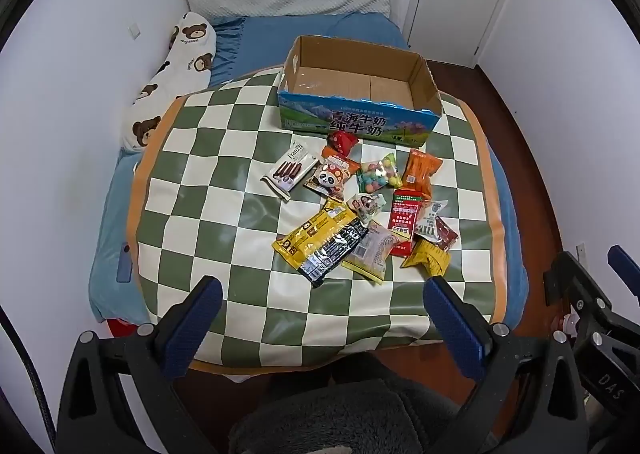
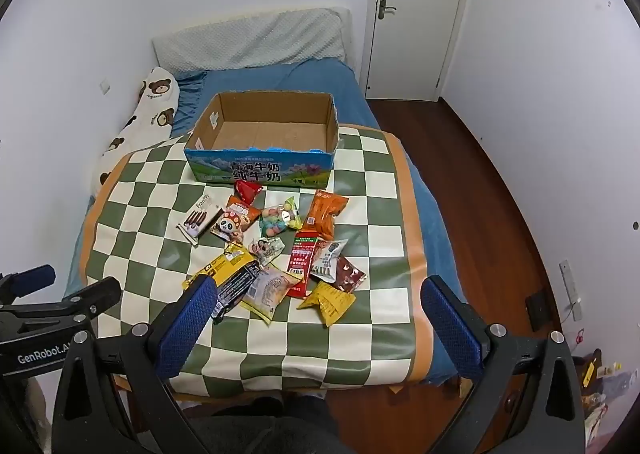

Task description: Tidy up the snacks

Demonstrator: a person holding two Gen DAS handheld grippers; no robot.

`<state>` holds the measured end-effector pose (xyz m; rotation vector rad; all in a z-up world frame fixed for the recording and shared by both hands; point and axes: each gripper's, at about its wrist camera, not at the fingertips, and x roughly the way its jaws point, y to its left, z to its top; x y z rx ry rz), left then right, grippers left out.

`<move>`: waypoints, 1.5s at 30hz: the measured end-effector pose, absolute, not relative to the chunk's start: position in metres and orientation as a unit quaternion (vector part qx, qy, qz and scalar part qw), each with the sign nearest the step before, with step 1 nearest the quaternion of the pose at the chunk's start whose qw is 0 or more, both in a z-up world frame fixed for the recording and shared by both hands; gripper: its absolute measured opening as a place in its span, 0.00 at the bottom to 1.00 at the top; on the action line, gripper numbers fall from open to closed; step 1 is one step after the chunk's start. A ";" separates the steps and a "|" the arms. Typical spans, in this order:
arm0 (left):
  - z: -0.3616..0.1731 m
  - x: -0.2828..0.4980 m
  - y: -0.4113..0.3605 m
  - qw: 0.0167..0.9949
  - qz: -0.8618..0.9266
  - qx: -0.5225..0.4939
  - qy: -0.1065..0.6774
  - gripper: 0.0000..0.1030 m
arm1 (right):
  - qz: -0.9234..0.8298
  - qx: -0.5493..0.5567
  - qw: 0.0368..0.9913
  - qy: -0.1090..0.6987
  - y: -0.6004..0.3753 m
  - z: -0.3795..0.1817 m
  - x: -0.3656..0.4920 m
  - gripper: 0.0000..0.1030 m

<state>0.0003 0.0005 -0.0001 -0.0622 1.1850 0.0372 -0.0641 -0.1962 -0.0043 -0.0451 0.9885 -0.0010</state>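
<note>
Two grippers hover above the near edge of the bed, both spread wide with nothing between the pads. The left gripper [image 1: 322, 294] and right gripper [image 2: 318, 294] both look forward and down onto the checkered mat [image 1: 208, 190].

The snack pile [image 1: 360, 210] lies ahead of both grippers, on the middle of the mat and apart from them. Nearest pieces: a yellow triangular packet [image 2: 328, 300] on the right side of the pile, and a long yellow-and-black packet [image 1: 320, 240] on the left side. In the right wrist view the right gripper's left finger [image 2: 188, 318] overlaps that long packet's near end; contact cannot be judged. Its long axis runs diagonally, near-left to far-right.

Judgement: either gripper can reach; the yellow triangular packet suits the right one, the long packet the left.

Mid pile: red flat packet [image 1: 404, 222], white pouch [image 1: 432, 218], dark red wrapper [image 1: 444, 234]. Farther: panda packet [image 1: 332, 178], bag of coloured balls [image 1: 378, 176], orange packet [image 1: 422, 170], chocolate-stick pack [image 1: 290, 170].

Farthest: the open cardboard box [image 1: 424, 66], just beyond the pile, nothing inside it. No snack sorted yet.
</note>
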 end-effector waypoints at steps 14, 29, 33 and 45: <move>0.005 -0.002 0.001 0.832 0.021 -0.024 0.553 1.00 | 0.001 -0.020 0.880 0.475 -0.197 -0.004 -0.066 1.00; 0.012 -0.006 -0.002 0.835 0.022 -0.020 0.550 1.00 | 0.002 -0.018 0.881 0.473 -0.202 -0.002 -0.065 1.00; 0.015 -0.008 -0.001 0.835 0.022 -0.021 0.550 1.00 | 0.001 -0.018 0.881 0.473 -0.201 -0.001 -0.065 1.00; 0.016 -0.004 0.002 0.835 0.020 -0.020 0.549 1.00 | -0.001 -0.019 0.881 0.473 -0.201 0.000 -0.064 1.00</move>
